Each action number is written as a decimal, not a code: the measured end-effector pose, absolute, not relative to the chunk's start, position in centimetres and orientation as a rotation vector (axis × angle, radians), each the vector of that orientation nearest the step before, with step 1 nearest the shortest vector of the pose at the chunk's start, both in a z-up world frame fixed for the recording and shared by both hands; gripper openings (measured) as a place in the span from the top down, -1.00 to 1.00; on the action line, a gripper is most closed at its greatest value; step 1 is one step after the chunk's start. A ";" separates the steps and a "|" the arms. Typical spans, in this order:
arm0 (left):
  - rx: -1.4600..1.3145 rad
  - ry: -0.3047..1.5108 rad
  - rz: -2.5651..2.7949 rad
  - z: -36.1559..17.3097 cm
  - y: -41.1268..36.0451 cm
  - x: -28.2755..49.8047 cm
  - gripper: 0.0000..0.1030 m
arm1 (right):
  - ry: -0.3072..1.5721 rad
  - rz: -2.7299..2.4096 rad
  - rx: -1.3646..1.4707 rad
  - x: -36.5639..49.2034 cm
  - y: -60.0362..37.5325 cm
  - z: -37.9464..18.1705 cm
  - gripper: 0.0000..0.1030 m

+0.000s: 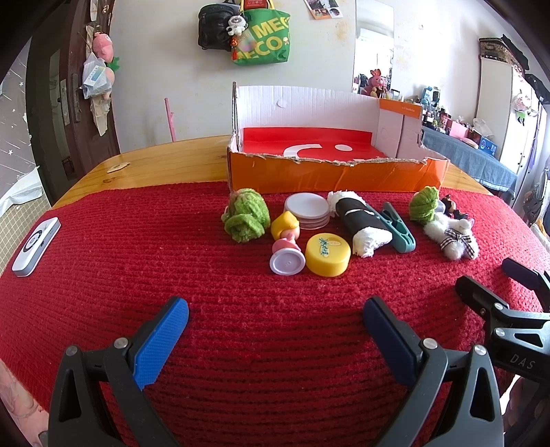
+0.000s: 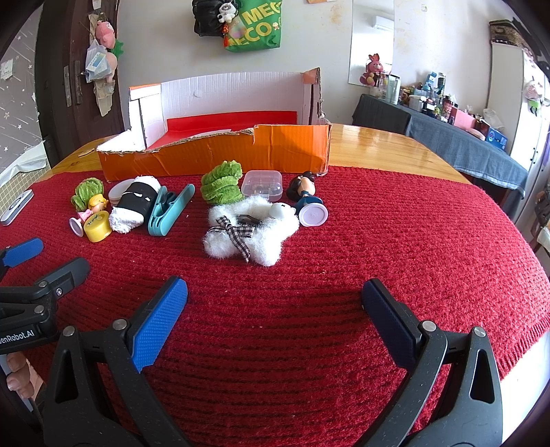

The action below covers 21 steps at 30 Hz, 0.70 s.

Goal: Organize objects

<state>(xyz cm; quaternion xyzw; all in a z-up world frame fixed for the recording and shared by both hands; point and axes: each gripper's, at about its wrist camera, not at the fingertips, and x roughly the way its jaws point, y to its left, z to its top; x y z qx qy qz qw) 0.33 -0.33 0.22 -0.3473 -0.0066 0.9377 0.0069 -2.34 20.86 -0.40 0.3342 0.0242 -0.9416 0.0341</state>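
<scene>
Inside, the orange box [image 1: 337,177] shows only red lining; both grippers' jaws gape empty.

A lived-in home: bags [image 1: 261,32] hang on the wall, toys crowd a sideboard [image 2: 457,137].

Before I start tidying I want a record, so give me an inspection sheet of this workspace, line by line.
Surface: wooden table under a red knit mat.
Job's things: orange box, open and empty; in front of it, green scrunchies, round lids, yellow cap, two figurines lying down, black-and-white roll, teal clip, white fluffy piece, clear case.
Clutter: white device at the mat's left edge.
Grippers: left gripper and right gripper both open, empty, above bare mat.
Cables: nothing seen.
Surroundings: bags hung on the wall, door, crowded side table.
</scene>
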 end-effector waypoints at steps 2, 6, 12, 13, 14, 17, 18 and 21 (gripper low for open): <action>-1.092 -0.018 2.927 0.2 -0.5 0.2 -1.00 | 0.073 -2.891 1.031 -2.5 20.8 -0.4 -1.00; -1.108 -0.021 2.909 0.2 -0.4 -0.2 -1.00 | 0.073 -2.877 1.047 -2.7 21.0 -0.2 -1.00; -1.126 -0.046 2.885 0.8 -1.0 -0.5 -1.00 | 0.080 -2.859 1.058 -3.0 21.1 0.3 -1.00; -1.129 -0.049 2.878 0.9 -1.2 -0.6 -1.00 | 0.078 -2.859 1.055 -3.1 21.2 0.5 -1.00; -1.131 -0.061 2.865 1.3 -1.5 -0.7 -1.00 | 0.073 -2.859 1.049 -3.2 21.3 0.8 -1.00; -1.132 -0.100 2.831 2.3 -2.4 -1.3 -1.00 | 0.046 -2.860 1.029 -3.7 21.9 1.9 -1.00; -1.132 -0.107 2.826 2.5 -2.5 -1.4 -1.00 | 0.042 -2.865 1.020 -4.0 22.1 2.3 -1.00; -1.144 -0.123 2.811 3.6 -3.6 -2.5 -1.00 | 0.048 -2.886 1.002 -5.1 22.7 3.4 -1.00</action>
